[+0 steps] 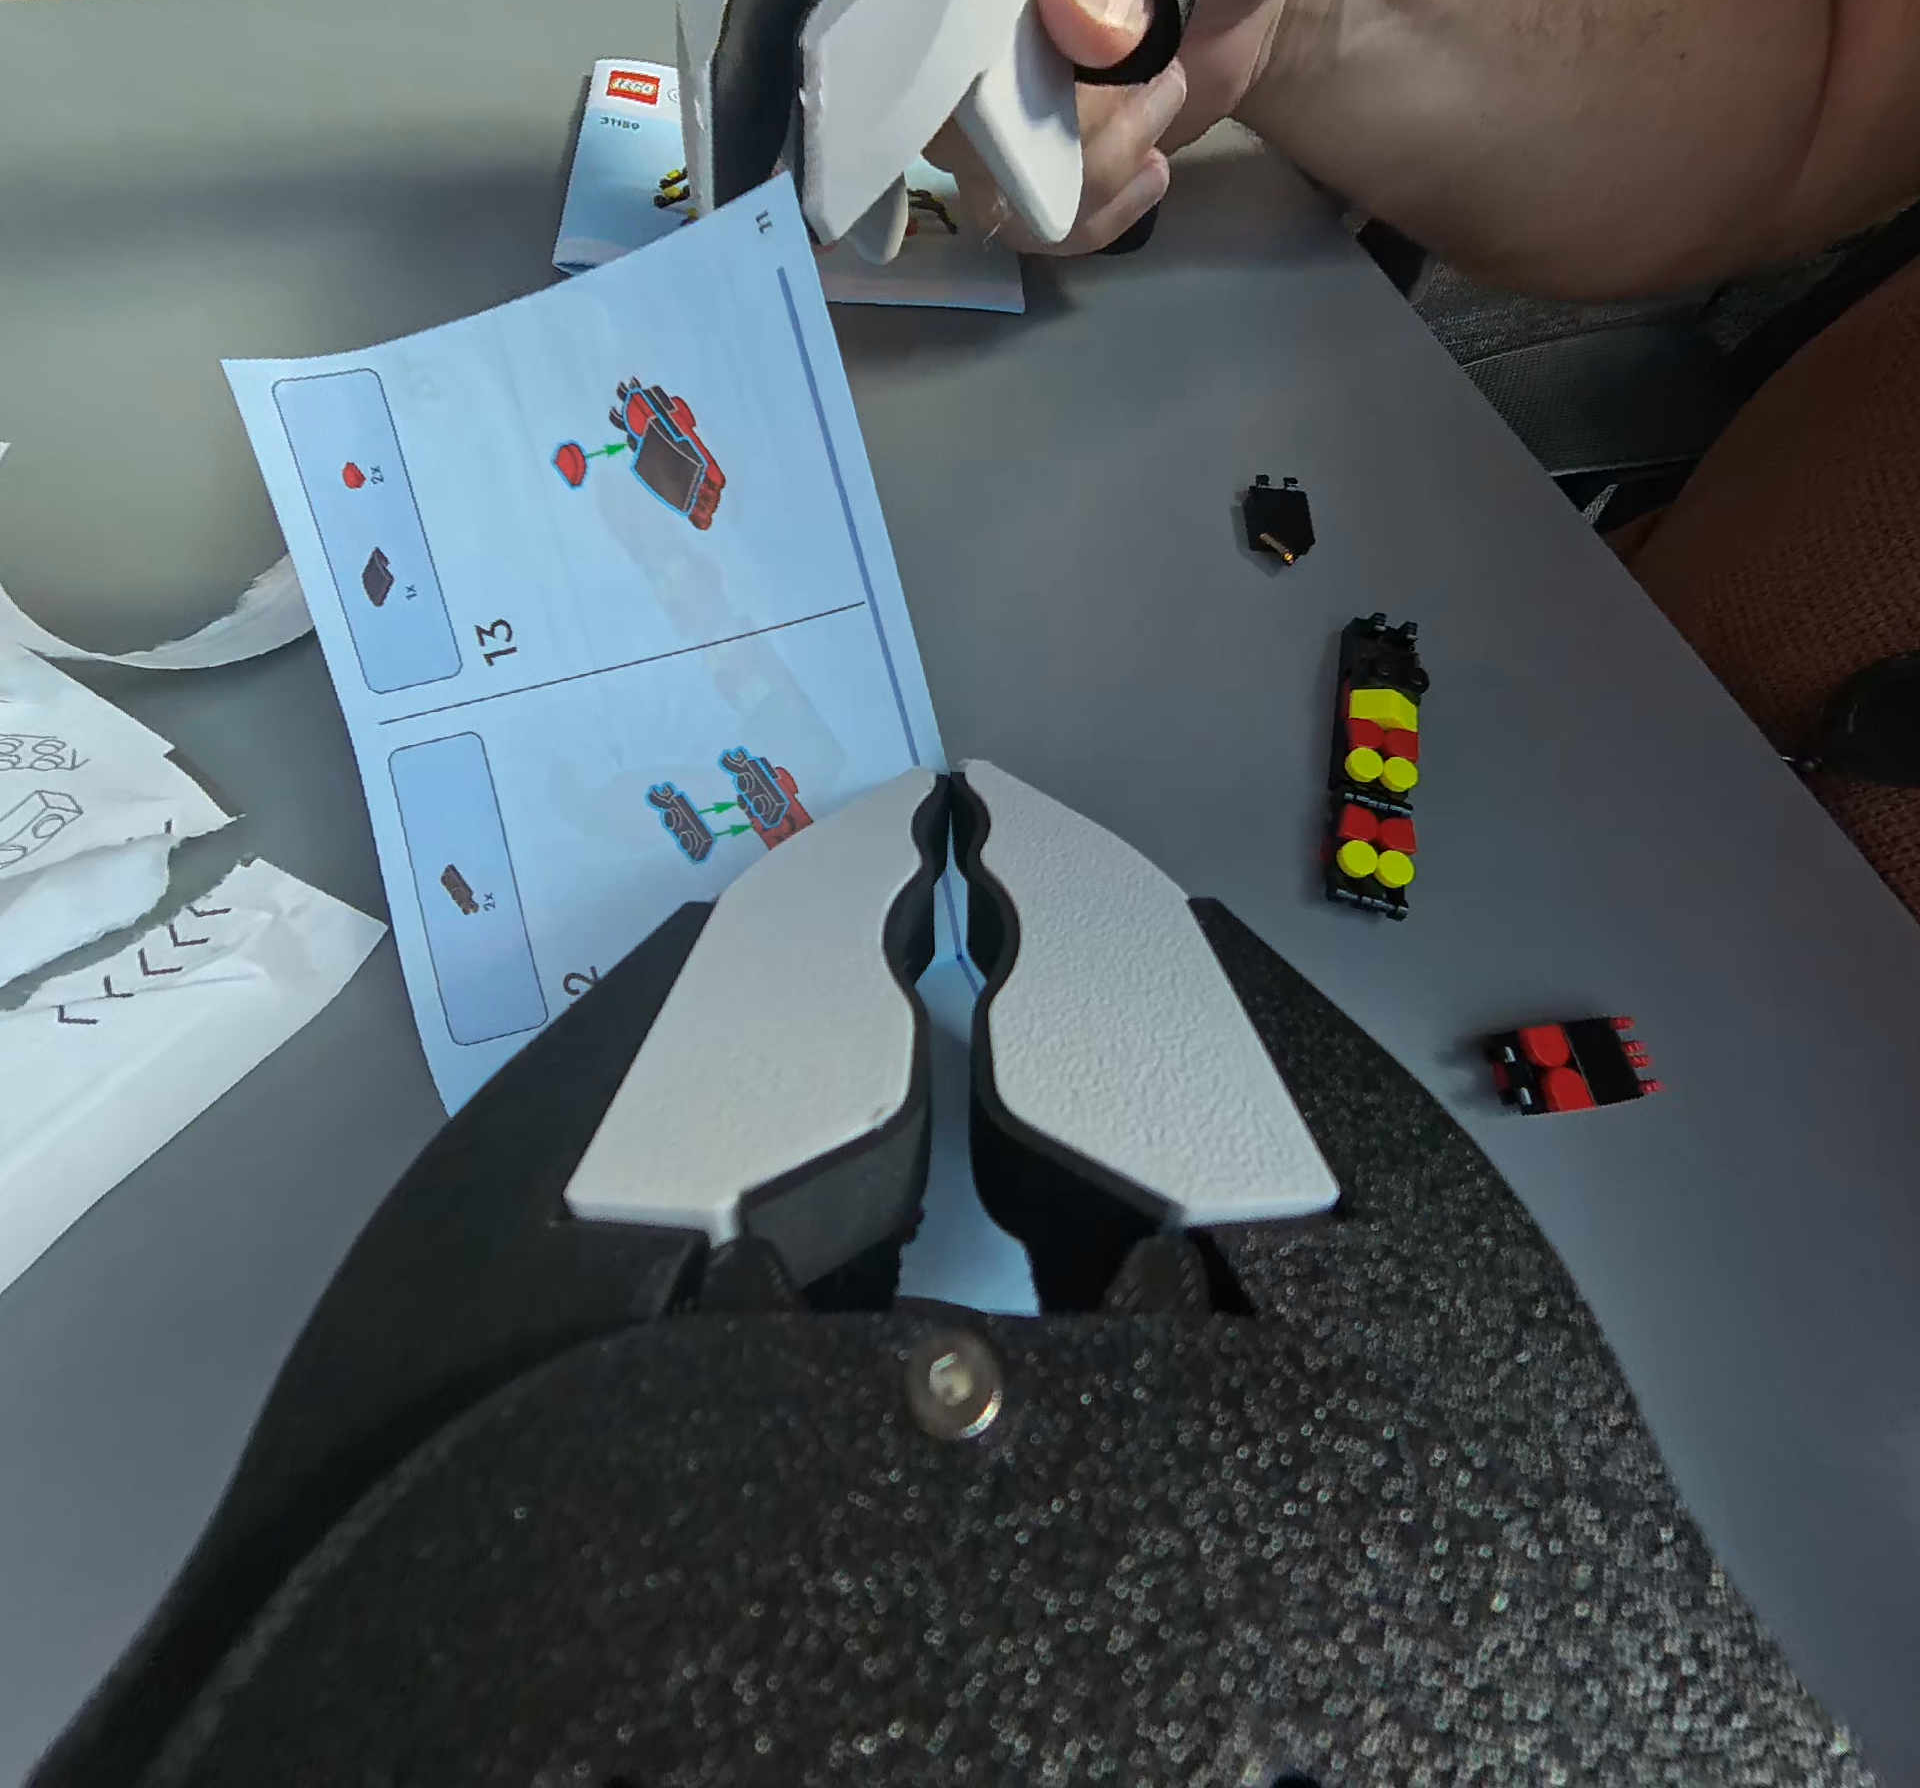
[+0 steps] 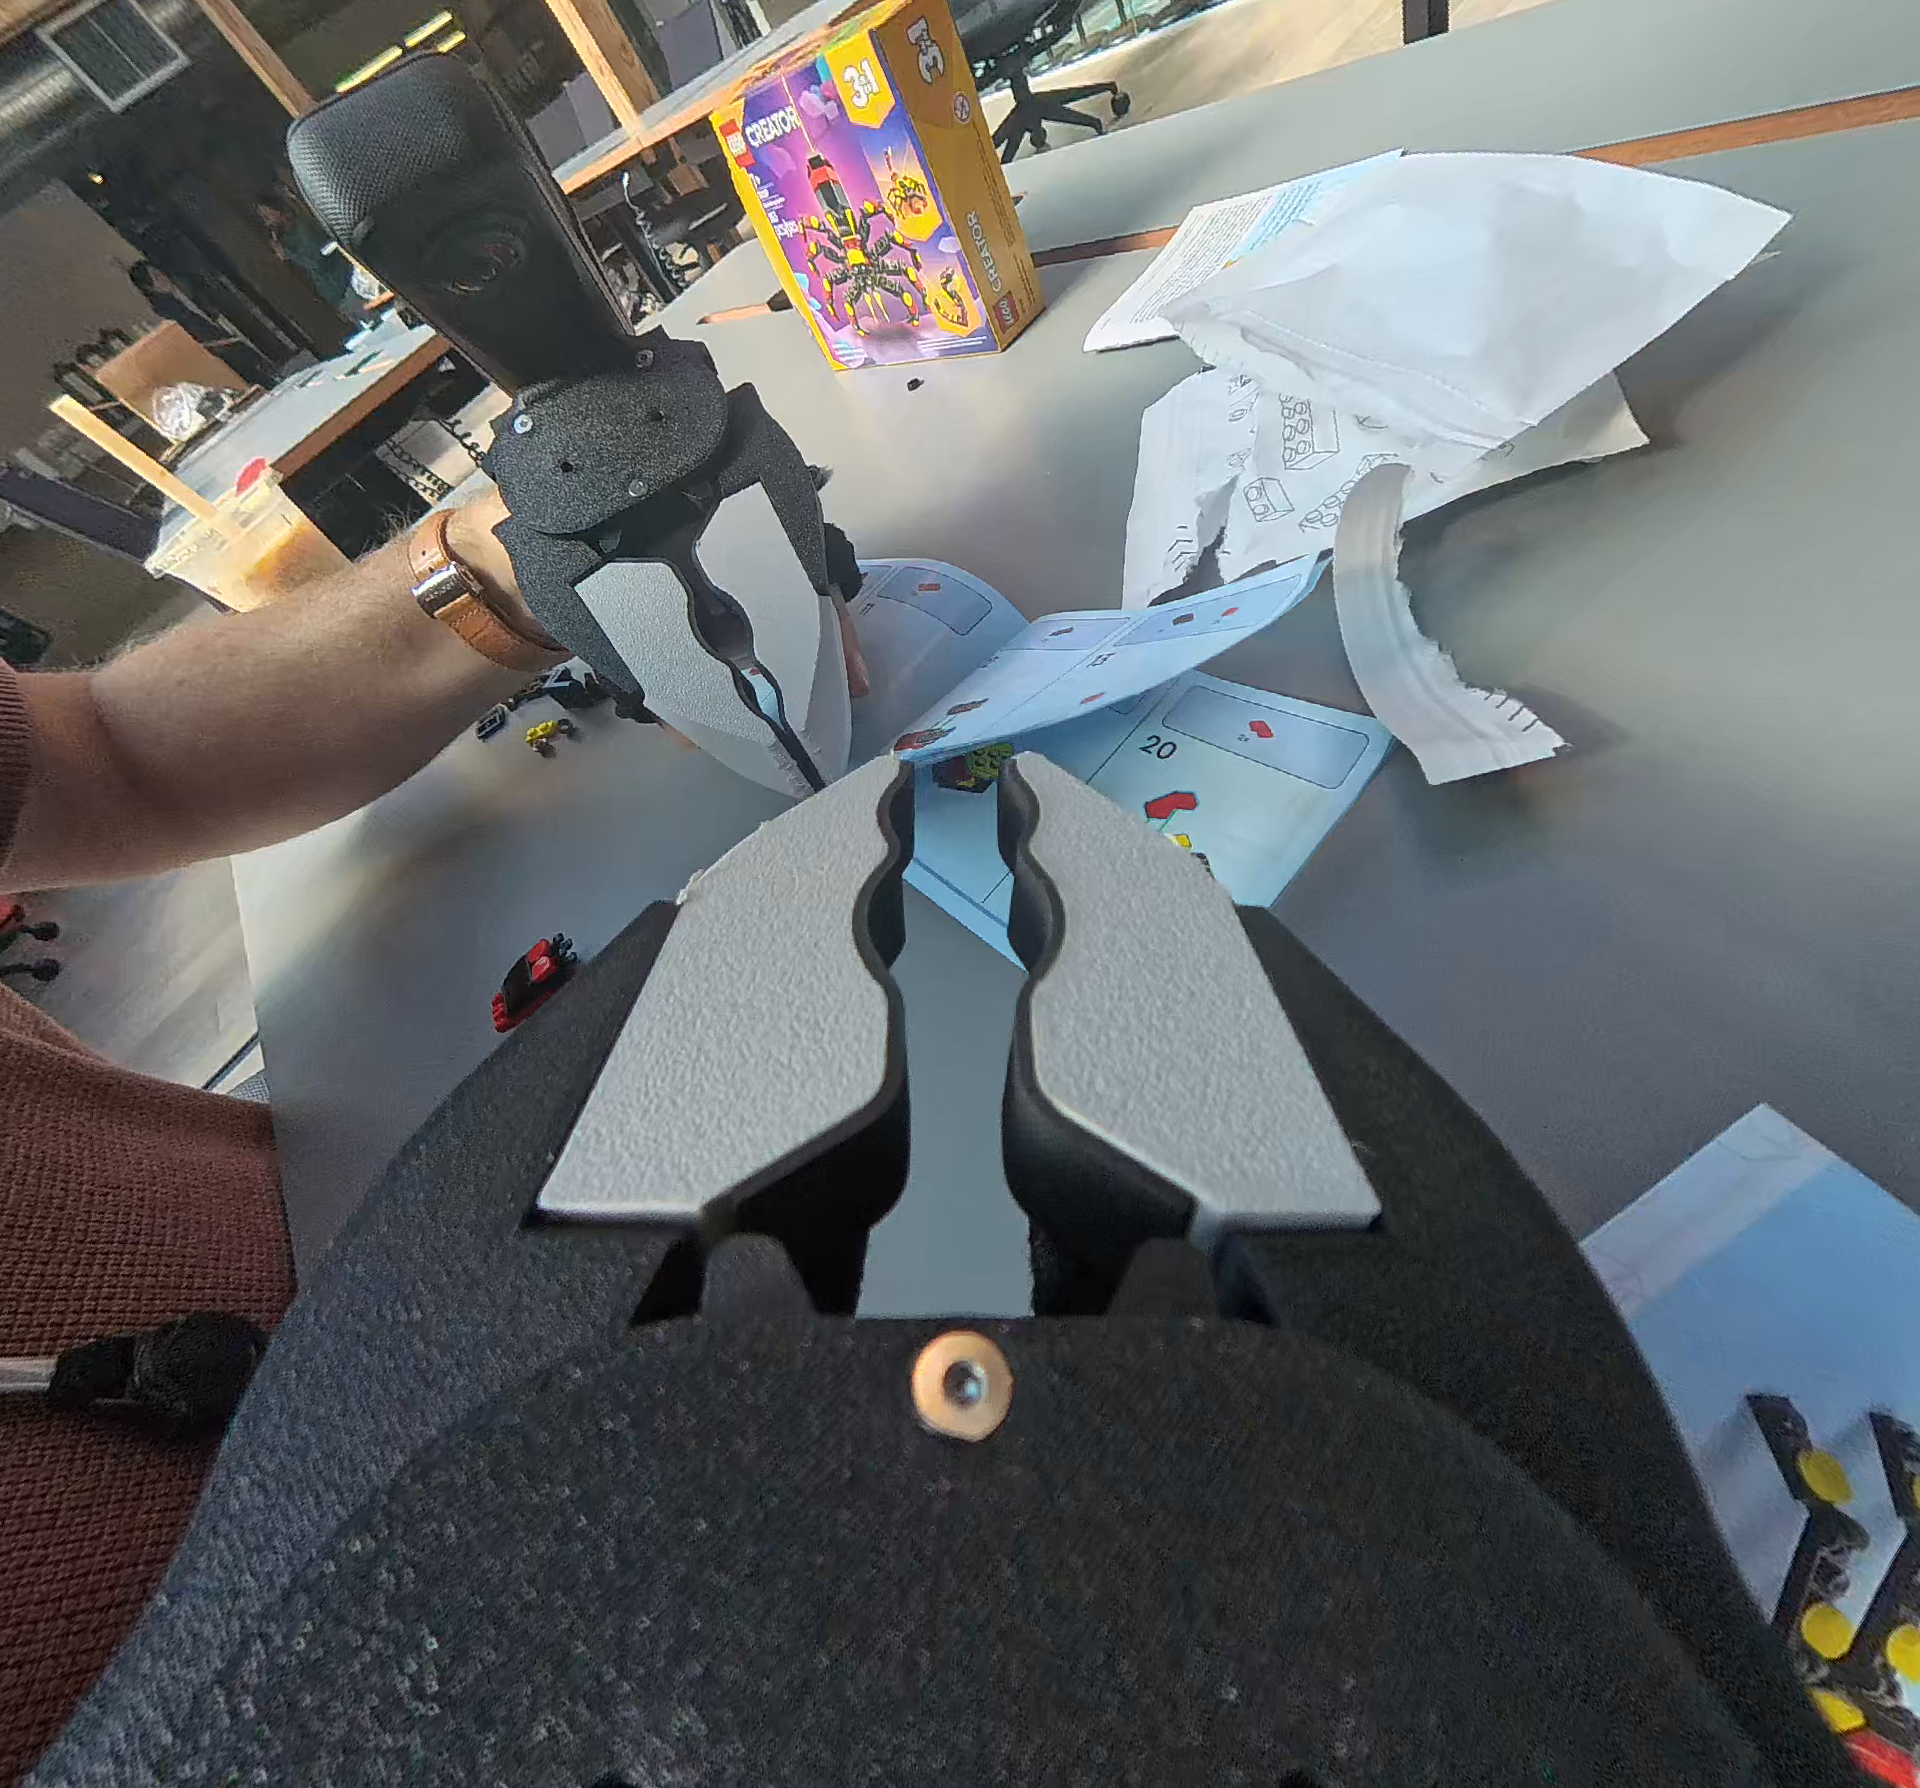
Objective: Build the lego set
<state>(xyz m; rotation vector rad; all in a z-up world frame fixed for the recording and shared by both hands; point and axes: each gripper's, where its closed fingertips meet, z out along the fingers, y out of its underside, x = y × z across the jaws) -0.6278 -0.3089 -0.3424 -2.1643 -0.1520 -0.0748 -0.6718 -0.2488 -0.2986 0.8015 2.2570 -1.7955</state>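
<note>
Two wrist views, items listed L to R.

Left wrist view:
- Torn white paper bags (image 1: 114, 865), far L on grey table (image 1: 1091, 450); prob. emptied parts bags, pushed aside.
- Instruction page (image 1: 582, 658), pale blue, lifted at an angle off table. Left gripper (image 1: 951, 782) closed to a hairline gap on page's lower R edge; looks pinched to turn or hold page for reading, though contact itself partly hidden by fingertips.
- Second booklet (image 1: 613, 169), flat, behind page.
- Right gripper (image 1: 883, 232) top centre, held in person's hand (image 1: 1122, 117), tip down near page's top edge. Jaw gap not clear from here.
- Small black piece (image 1: 1278, 523), loose, R of page.
- Long black/red/yellow sub-assembly (image 1: 1371, 772), lying flat, well apart from page; likely parked while next step is checked.
- Small red/black sub-assembly (image 1: 1574, 1063), nearest table edge, also parked.

Right wrist view:
- Left gripper (image 2: 800, 772) at L, tips down at booklet edge.
- Set box (image 2: 883, 180), upright, far centre.
- Right gripper (image 2: 956, 772) part open, narrow gap, nothing between fingers; aimed at curled page (image 2: 1101, 658) over open booklet (image 2: 1247, 772), prob. ready to take it.
- More white bags (image 2: 1434, 325), R.
</note>
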